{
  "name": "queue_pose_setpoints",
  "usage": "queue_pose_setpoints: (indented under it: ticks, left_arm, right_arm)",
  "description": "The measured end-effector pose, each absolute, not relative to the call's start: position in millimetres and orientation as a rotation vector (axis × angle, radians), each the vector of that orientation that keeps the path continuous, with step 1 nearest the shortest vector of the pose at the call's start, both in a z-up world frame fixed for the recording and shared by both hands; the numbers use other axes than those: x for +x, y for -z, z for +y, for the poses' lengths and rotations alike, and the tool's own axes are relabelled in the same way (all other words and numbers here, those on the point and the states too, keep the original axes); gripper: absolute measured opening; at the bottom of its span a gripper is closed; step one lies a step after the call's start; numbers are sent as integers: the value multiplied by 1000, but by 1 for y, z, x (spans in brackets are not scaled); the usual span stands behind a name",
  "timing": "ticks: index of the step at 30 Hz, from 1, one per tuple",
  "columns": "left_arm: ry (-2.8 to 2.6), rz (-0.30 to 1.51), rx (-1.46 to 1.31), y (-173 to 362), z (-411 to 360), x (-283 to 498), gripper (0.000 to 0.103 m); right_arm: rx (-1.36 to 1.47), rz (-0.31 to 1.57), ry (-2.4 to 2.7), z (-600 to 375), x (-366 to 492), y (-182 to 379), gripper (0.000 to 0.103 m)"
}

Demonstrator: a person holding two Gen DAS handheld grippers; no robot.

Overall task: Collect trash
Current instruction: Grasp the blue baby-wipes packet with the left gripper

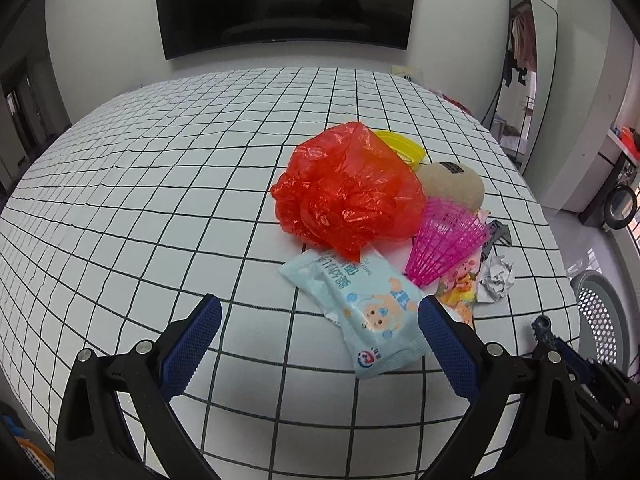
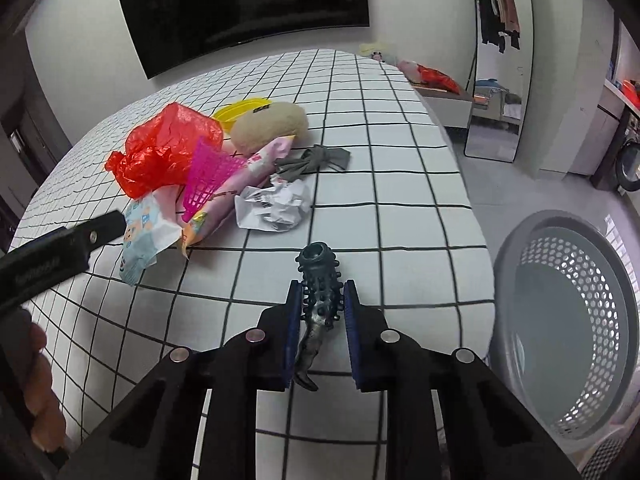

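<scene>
1. Left wrist view: the left tongs [image 1: 320,322] are seen with the jaws wide apart and nothing between them, hovering low over the tabletop [image 1: 160,184].
2. The wet-wipe packet [image 1: 362,312] is taken as the landmark. It lies flat, directly ahead of the left tongs, its near end just beside the right-hand pad. Its long axis runs diagonally, from far left to near right.
3. Beyond the packet the red plastic bag [image 1: 346,194] is heaped. To the right of the packet lie the pink mesh cone [image 1: 446,238] and the crumpled paper [image 1: 496,278].
4. Right wrist view: the right tongs [image 2: 322,308] are clamped on a dark studded rubber piece [image 2: 320,292], which is held roughly in line with the fingers, its open end pointing forward.
5. The grey perforated basket [image 2: 568,320] stands on the floor, right of the held piece and below the tabletop edge. It is judged to be the drop point, so a swing to the right and outward would be called for.
6. The wet-wipe packet [image 2: 144,236] lies well left of the right tongs. The left tongs are therefore judged nearer to it.
</scene>
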State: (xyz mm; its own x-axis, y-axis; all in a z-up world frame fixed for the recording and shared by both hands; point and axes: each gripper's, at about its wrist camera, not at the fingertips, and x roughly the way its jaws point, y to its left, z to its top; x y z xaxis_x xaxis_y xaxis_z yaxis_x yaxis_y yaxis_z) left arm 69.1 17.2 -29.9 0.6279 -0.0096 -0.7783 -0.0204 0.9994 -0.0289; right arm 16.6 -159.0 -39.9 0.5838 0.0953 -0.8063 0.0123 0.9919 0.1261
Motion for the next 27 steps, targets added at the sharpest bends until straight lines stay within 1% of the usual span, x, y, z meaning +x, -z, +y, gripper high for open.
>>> queue_pose_setpoints:
  ticks: [8, 17, 21, 27]
  left_arm:
    - [-50, 930, 50, 44, -7, 91, 97]
    - [-107, 938, 61, 48, 29, 74, 97]
    - [-99, 929, 46, 46, 31, 80, 97]
    - [-89, 963, 39, 60, 25, 97, 97]
  right_arm:
    - [167, 945, -44, -177, 8, 40, 21]
    - [183, 939, -53, -181, 5, 40, 21]
    - [180, 946, -65, -178, 6, 42, 21]
    - [193, 944, -71, -179, 4, 41, 21]
